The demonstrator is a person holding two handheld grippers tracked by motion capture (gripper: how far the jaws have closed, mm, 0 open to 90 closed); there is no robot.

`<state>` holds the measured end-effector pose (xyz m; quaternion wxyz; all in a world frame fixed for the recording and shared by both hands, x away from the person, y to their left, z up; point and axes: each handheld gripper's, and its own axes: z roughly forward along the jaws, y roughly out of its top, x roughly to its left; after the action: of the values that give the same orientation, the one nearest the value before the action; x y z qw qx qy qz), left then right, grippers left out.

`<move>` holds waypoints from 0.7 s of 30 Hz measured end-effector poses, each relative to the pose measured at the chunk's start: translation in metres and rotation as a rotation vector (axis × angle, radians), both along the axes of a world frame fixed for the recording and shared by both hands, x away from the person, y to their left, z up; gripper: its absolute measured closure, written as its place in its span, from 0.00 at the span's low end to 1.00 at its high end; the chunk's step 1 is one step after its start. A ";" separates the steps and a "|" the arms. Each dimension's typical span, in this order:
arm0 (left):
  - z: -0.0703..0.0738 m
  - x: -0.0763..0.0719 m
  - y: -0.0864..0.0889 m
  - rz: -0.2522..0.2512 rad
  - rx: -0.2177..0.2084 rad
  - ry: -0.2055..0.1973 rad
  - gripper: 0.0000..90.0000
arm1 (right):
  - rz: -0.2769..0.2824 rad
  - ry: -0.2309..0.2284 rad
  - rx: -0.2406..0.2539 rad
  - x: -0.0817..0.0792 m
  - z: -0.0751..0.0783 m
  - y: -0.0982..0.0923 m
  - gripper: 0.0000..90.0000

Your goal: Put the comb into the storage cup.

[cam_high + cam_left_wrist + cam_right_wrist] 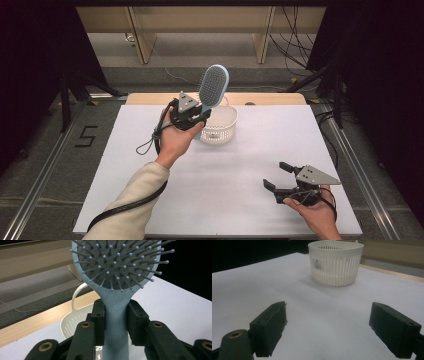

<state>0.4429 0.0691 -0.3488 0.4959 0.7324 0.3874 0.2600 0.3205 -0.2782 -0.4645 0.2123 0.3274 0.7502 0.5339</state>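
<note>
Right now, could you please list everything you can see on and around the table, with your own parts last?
Light-blue plastic paddle hairbrush: one, grey bristle pad, held upright by its handle above the basket's left side.
White slotted plastic basket: one, far centre of the table.
White table cover: one, over a wooden tabletop.
Black number 5: one, on the floor to the left.
Left gripper: black, jaws shut on the hairbrush handle.
Right gripper: black, jaws open, near right.
</note>
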 end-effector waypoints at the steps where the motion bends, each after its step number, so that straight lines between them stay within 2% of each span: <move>1: 0.000 0.000 0.000 0.002 -0.001 0.000 0.77 | 0.000 0.000 0.002 0.000 0.000 0.000 0.17; 21: 0.002 0.003 -0.002 -0.009 -0.001 -0.004 0.77 | -0.001 0.000 0.004 0.000 0.000 0.000 0.17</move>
<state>0.4460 0.0667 -0.3466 0.4982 0.7333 0.3833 0.2591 0.3203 -0.2780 -0.4644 0.2119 0.3281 0.7489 0.5353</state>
